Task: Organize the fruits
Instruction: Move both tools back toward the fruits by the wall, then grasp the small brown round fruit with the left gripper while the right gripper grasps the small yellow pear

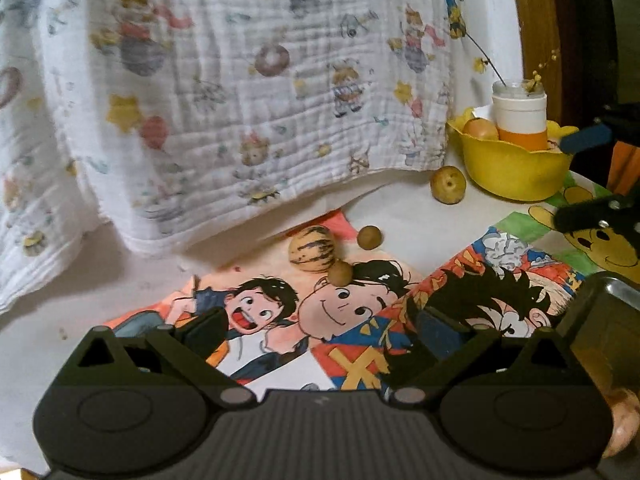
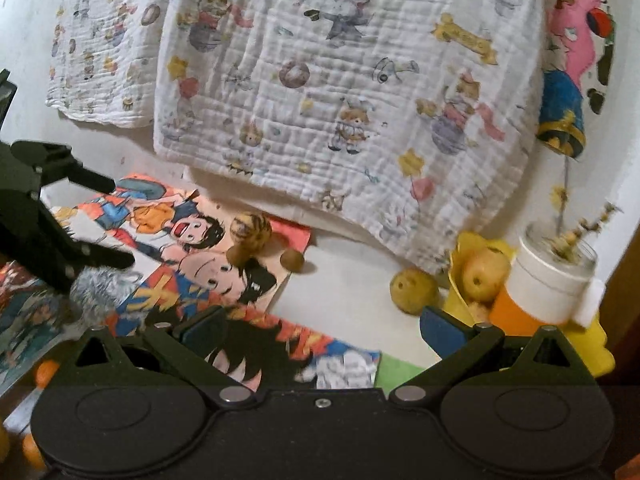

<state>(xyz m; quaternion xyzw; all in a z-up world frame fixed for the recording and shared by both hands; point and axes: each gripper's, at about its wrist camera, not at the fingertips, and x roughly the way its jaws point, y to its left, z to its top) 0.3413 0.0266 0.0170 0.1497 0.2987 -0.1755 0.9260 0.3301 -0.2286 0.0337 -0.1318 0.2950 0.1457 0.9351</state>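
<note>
Yellow bowl partly behind the white-and-orange jar, its apple half hidden by the rim, orange fruits cut off at the right-wrist view's left edge, dried sprigs blurred.

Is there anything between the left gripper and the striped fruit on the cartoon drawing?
Yes. A small brown fruit lies just in front of the striped fruit, touching it, on the line from the open left gripper.

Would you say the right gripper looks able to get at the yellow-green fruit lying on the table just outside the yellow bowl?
Probably yes. The right gripper is open and empty, and the fruit lies just ahead of its right finger, uncovered on the table. The yellow bowl sits close beside it, so approach room is tight.
</note>
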